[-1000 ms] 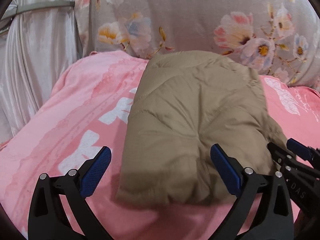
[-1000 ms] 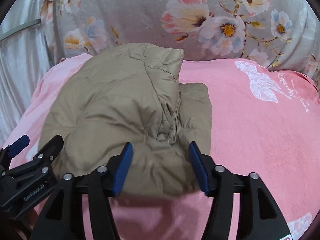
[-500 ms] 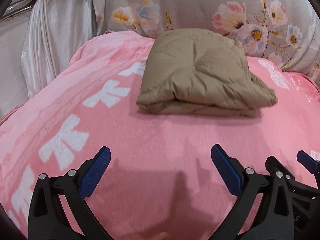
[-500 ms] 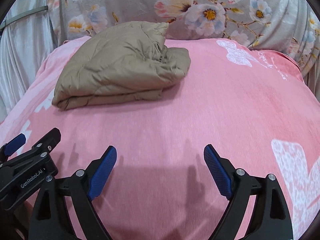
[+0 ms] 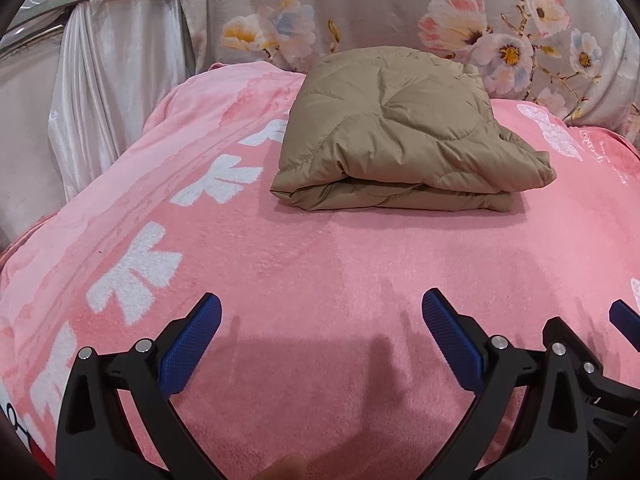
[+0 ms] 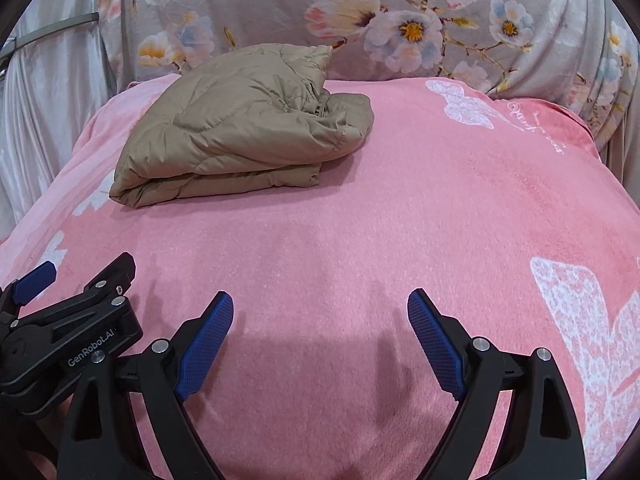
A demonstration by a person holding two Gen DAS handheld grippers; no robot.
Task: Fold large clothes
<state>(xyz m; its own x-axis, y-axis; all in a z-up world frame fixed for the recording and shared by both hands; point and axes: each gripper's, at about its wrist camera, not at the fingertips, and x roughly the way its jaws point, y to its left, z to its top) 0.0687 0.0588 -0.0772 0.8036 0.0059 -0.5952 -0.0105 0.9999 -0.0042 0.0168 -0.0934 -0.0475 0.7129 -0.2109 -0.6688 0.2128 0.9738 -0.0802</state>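
A tan quilted puffer jacket [image 5: 404,132] lies folded into a compact bundle on the far part of a pink blanket [image 5: 320,264]. It also shows in the right wrist view [image 6: 244,128], at the upper left. My left gripper [image 5: 320,336] is open and empty, low over the blanket and well short of the jacket. My right gripper [image 6: 320,340] is open and empty too, beside the left one. The left gripper's side [image 6: 68,340] shows at the lower left of the right wrist view.
A grey floral cloth [image 5: 400,8] rises behind the blanket. A white satin drape with a metal rail [image 5: 100,60] hangs at the left. The blanket [image 6: 440,208] has white bow and butterfly prints and falls away at the left and right edges.
Both grippers have pulled back from the folded jacket toward the near side. The right gripper's jaws have opened wider. The jacket stays folded on the blanket.
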